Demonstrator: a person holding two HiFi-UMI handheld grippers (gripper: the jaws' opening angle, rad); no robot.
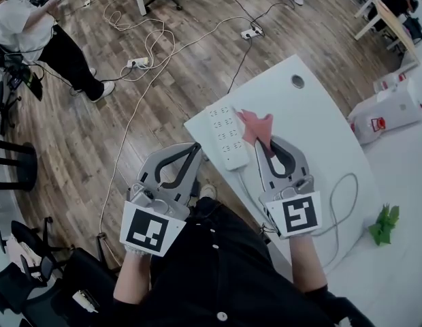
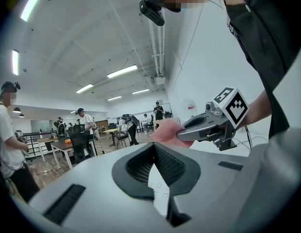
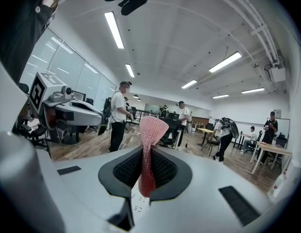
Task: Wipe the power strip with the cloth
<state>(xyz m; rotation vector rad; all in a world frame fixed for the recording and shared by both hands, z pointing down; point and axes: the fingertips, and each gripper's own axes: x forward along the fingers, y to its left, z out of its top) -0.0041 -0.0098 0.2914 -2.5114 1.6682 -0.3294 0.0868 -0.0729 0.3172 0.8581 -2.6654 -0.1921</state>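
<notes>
Right gripper [image 1: 267, 146] pinches the pink cloth [image 1: 254, 125] tight, just beside the power strip [image 1: 225, 136], ready to wipe, while the left gripper [image 1: 194, 149] hangs closed and empty off the table [image 1: 313, 121].

left gripper [image 1: 192, 147]: light grey shell, black ribbed pads round a teardrop opening | right gripper [image 1: 264, 142]: same grey-and-black build | left marker cube [image 1: 151, 229], right marker cube [image 1: 298, 214]: white faces, black square patterns | worn: black top [image 1: 218, 278], small round buttons [image 1: 215, 247] down front, forearms uncovered

Bright ceiling strip lights, fisheye-warped edges
</notes>
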